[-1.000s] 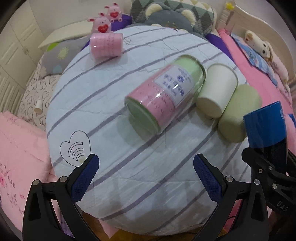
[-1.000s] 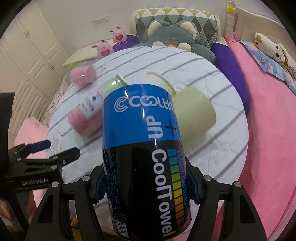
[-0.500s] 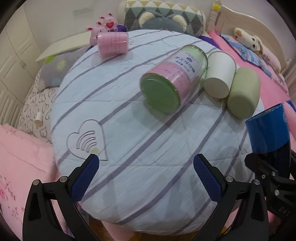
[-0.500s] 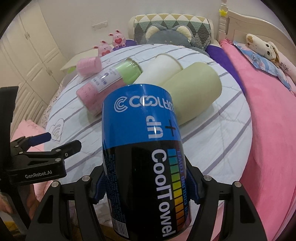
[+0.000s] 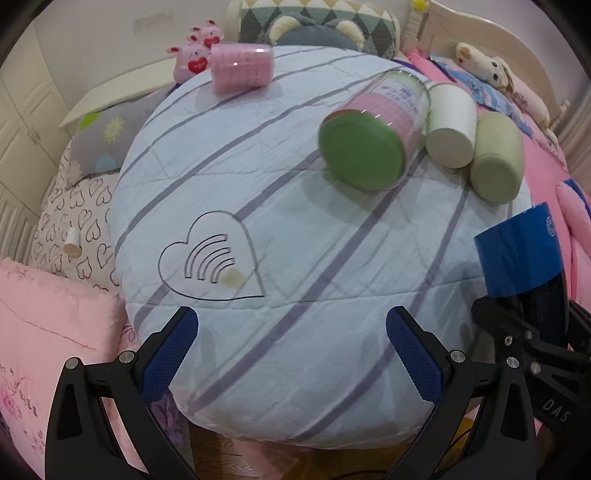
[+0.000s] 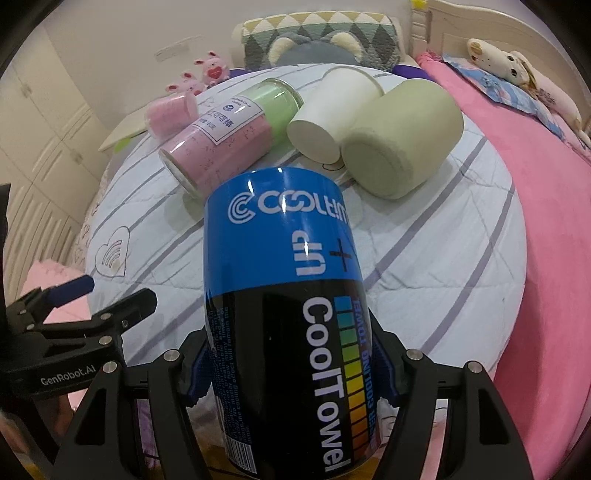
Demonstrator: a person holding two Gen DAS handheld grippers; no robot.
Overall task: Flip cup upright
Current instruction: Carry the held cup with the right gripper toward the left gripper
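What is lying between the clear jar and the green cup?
The white cup lies on its side between the clear jar and green cup, seen in both views.

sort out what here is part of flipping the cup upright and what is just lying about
In the job:
blue can-shaped cup, clamped in the right gripper
left gripper, jaws open and empty

Lying about:
white paper cup, on its side
pale green cup, on its side
pink-green jar
pink roll

A round table under a pale blue striped cover (image 5: pixel 295 332) has a heart outline (image 5: pixel 212 258) drawn near its left front. Behind it sit pink pig toys (image 5: pixel 192 61), a grey bear cushion (image 5: pixel 310 35) and a diamond-patterned pillow (image 5: pixel 373 27). To its right lie a pink blanket (image 6: pixel 546 221) and a plush dog (image 5: pixel 487 68); to its left, a heart-print pillow (image 5: pixel 74 218).
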